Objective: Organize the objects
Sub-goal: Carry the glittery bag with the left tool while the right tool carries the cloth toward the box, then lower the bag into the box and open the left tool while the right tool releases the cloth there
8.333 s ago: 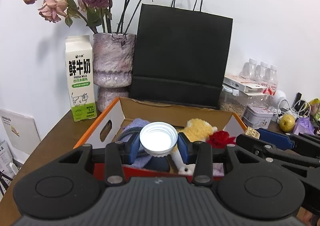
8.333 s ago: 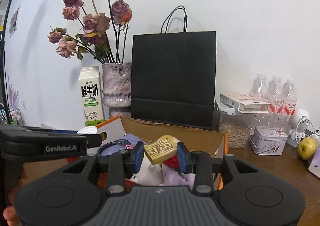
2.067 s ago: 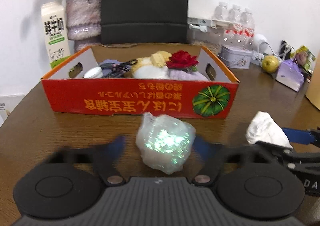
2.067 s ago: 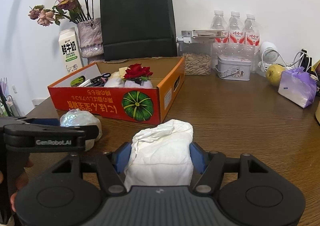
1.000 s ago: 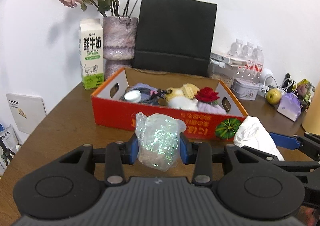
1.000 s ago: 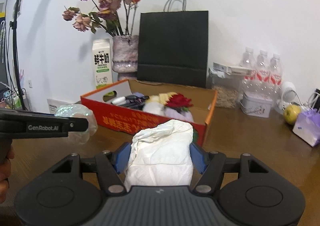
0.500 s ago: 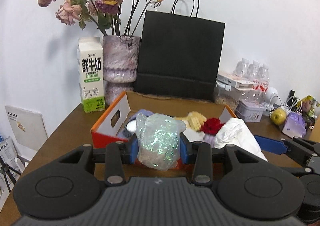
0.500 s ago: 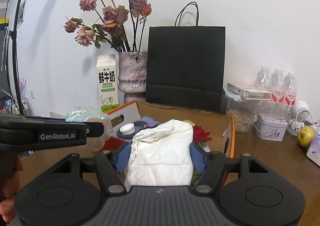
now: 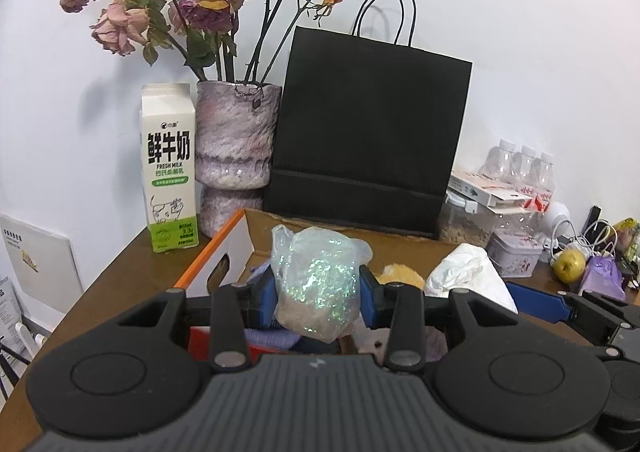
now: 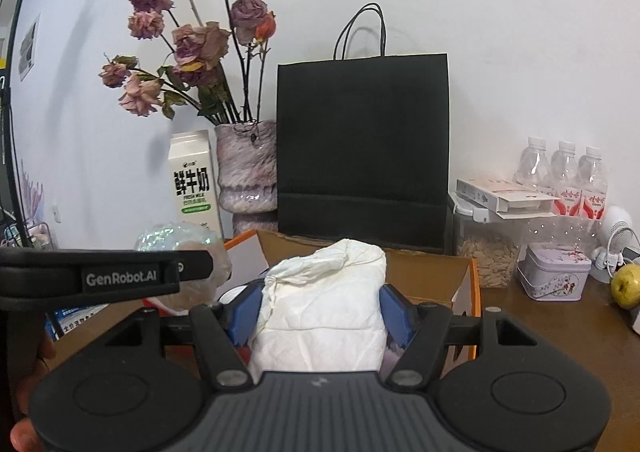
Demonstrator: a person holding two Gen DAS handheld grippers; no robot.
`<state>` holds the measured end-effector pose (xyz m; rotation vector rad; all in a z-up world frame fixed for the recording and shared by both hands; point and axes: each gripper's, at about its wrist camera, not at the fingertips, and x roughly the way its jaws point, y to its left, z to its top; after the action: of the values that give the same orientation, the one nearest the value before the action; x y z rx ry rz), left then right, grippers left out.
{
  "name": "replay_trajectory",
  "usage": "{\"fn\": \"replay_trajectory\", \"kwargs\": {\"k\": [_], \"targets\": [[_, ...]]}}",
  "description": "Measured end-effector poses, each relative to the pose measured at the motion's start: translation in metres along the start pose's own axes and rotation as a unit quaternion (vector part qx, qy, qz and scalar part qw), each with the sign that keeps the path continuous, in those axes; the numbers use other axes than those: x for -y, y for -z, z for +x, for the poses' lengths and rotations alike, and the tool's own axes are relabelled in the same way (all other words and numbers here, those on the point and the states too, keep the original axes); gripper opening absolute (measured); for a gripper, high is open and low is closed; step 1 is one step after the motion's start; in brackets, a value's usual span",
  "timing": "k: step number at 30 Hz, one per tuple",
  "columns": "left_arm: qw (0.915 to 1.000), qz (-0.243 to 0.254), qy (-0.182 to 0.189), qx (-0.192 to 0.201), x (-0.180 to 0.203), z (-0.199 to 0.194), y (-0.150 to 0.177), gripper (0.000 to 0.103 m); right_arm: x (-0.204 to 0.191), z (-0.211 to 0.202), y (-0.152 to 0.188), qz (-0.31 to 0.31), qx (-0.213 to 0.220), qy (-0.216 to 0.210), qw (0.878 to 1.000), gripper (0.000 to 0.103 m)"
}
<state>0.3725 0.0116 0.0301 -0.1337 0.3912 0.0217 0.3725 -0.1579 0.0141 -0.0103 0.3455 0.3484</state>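
Crumpled white paper bundle (image 10: pixel 320 304); iridescent glittery bag (image 9: pixel 316 284)

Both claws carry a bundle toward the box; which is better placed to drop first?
Left, marginally. The left claw holds its iridescent bag above the orange box's open interior; the right claw's white bundle looks nearer the front edge.

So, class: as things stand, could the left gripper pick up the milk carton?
Probably not yet. The left gripper is already shut on the glittery bag, so its fingers are full; the milk carton stands unobstructed beside the vase.
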Motion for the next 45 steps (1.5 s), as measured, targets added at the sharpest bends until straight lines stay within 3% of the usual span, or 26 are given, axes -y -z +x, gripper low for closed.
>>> {"fn": "replay_trajectory", "kwargs": {"k": [14,33,36,38,40,41,42,45], "targets": [[1.0,0.0,-0.004,-0.002,-0.01,0.055,-0.02,0.04,0.009,0.056,-0.016,-0.008,-0.002,0.007,1.0,0.064],[0.9998,0.014,-0.005,-0.012,-0.013,0.105,-0.028,0.042,0.028,0.1,-0.022,-0.013,-0.021,0.019,1.0,0.064],[0.9998,0.015,-0.009,-0.013,-0.013,0.11,-0.026,0.054,0.029,0.106,-0.021,-0.012,-0.028,0.022,0.999,0.067],[0.9998,0.017,-0.01,-0.01,-0.014,0.111,-0.026,0.077,0.03,0.11,-0.02,-0.012,-0.034,0.025,0.999,0.072],[0.9997,0.018,-0.014,-0.007,-0.013,0.111,-0.026,0.095,0.03,0.113,-0.018,-0.012,-0.04,0.033,0.999,0.083],[0.9996,0.019,-0.02,-0.003,-0.013,0.11,-0.026,0.103,0.031,0.113,-0.017,-0.012,-0.041,0.038,0.998,0.096],[0.9994,0.02,-0.026,0.004,-0.013,0.108,-0.025,0.103,0.031,0.113,-0.017,-0.012,-0.041,0.044,0.998,0.103],[0.9993,0.02,-0.03,0.002,-0.013,0.109,-0.026,0.103,0.033,0.115,-0.015,-0.011,-0.046,0.056,0.997,0.103]]}}
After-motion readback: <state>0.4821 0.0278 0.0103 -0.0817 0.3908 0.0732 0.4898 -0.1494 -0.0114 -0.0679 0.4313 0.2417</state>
